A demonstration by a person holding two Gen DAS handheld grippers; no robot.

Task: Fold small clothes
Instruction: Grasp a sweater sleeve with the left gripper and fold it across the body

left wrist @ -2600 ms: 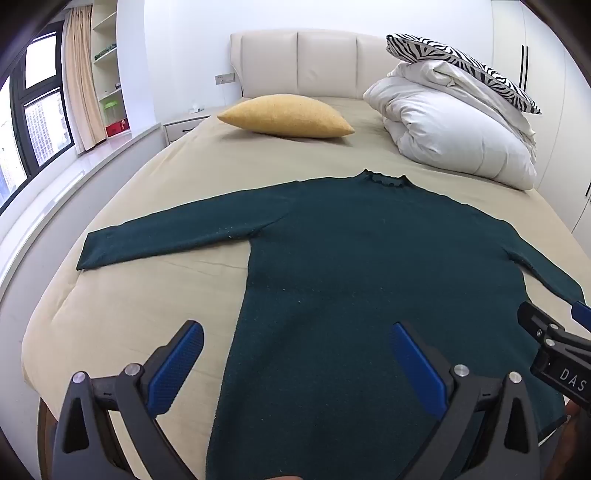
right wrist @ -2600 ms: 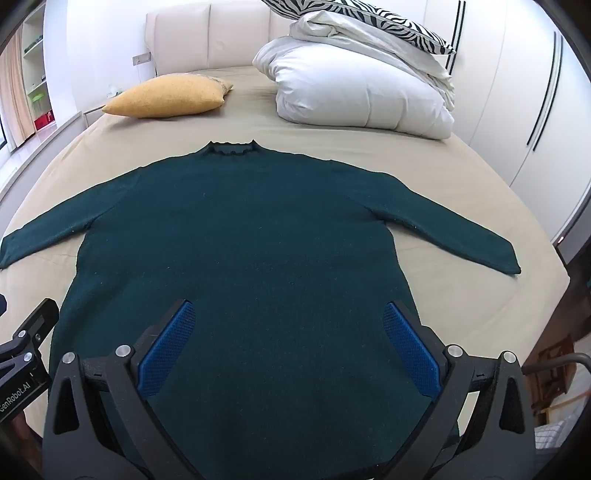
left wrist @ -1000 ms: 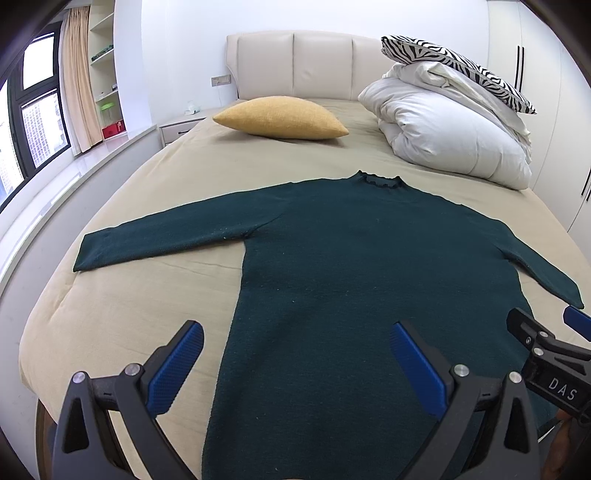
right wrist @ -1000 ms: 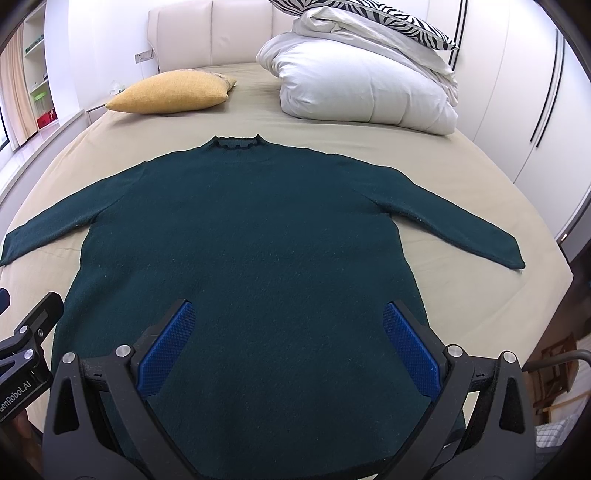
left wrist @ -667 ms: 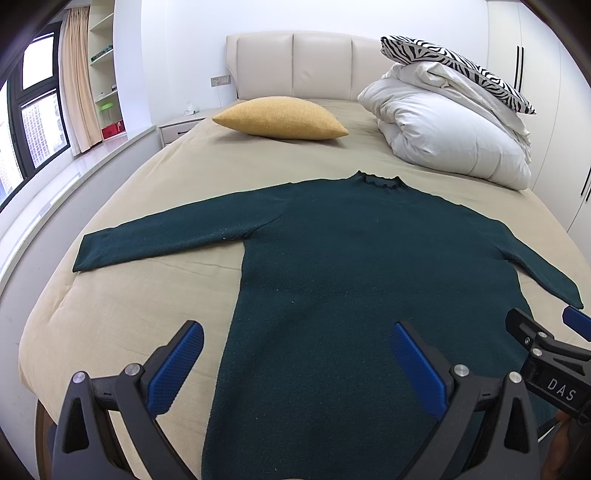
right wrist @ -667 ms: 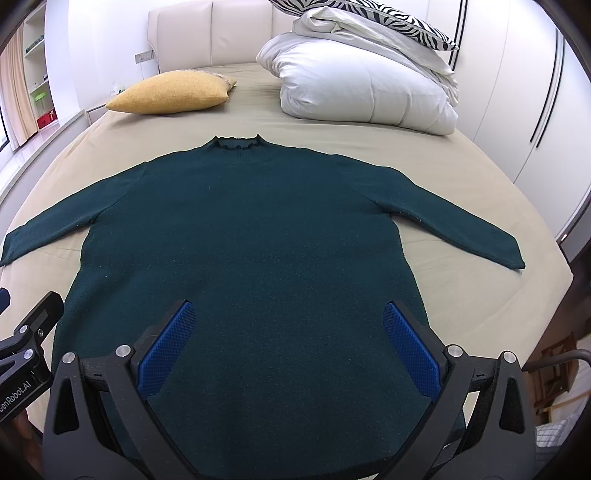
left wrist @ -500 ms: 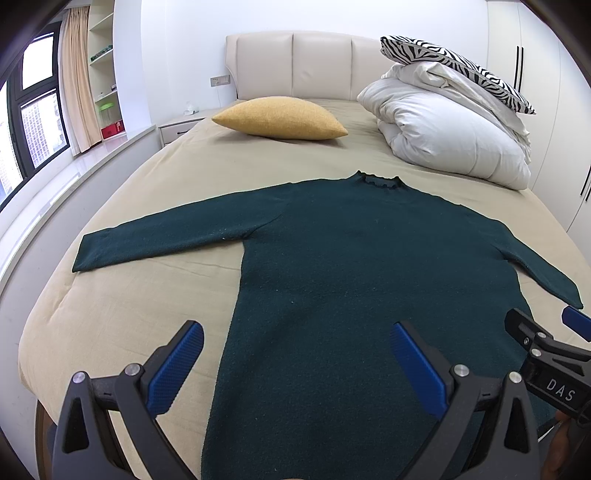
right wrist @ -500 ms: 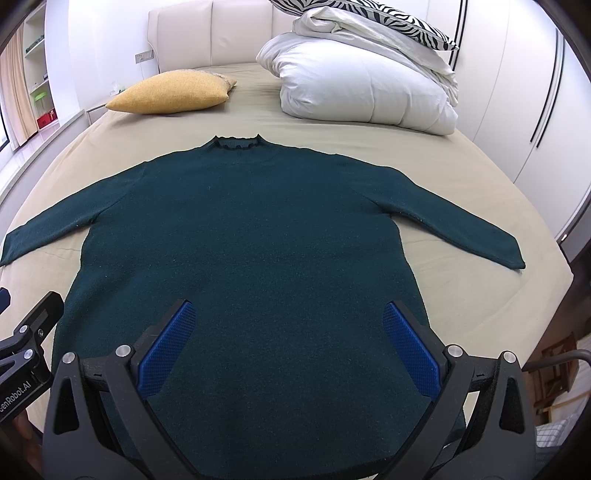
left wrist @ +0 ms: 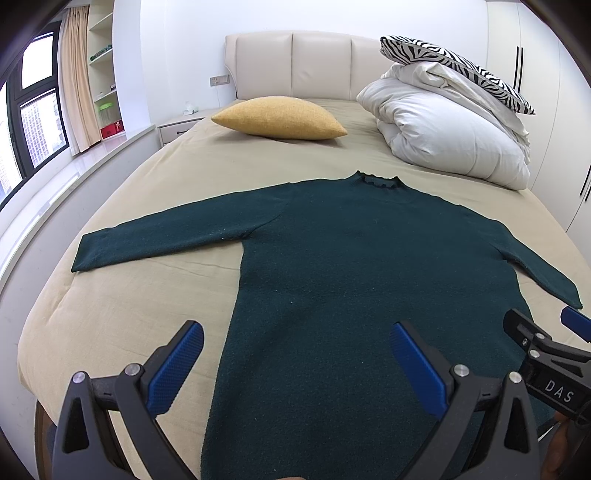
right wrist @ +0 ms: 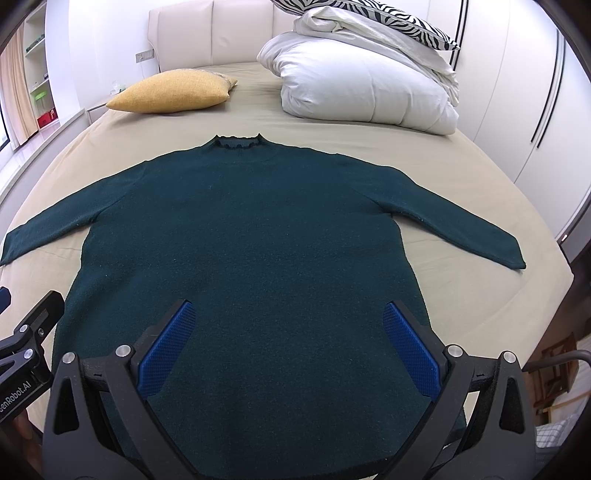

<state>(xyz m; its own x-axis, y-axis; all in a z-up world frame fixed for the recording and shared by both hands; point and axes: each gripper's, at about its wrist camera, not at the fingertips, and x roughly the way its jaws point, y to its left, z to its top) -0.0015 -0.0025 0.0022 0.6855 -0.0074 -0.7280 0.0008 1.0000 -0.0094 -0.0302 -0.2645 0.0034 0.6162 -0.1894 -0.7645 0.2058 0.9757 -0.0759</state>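
The dark green sweater (right wrist: pixel 243 236) is judged soft, limp and light, so it is best taken by a thin edge such as a cuff or the hem. It is laid flat on the bed (right wrist: pixel 461 177), collar toward the headboard, sleeves spread. Both the left gripper (left wrist: pixel 295 354) and right gripper (right wrist: pixel 288 332) are held empty above the hem, fingers (right wrist: pixel 166 347) spread wide.

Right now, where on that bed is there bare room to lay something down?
Bare beige sheet runs between the dark green knit sweater collar and the mustard yellow cushion; more lies below each sleeve beside the body. The right headboard corner is crowded by the folded white duvet and zebra-striped pillow.
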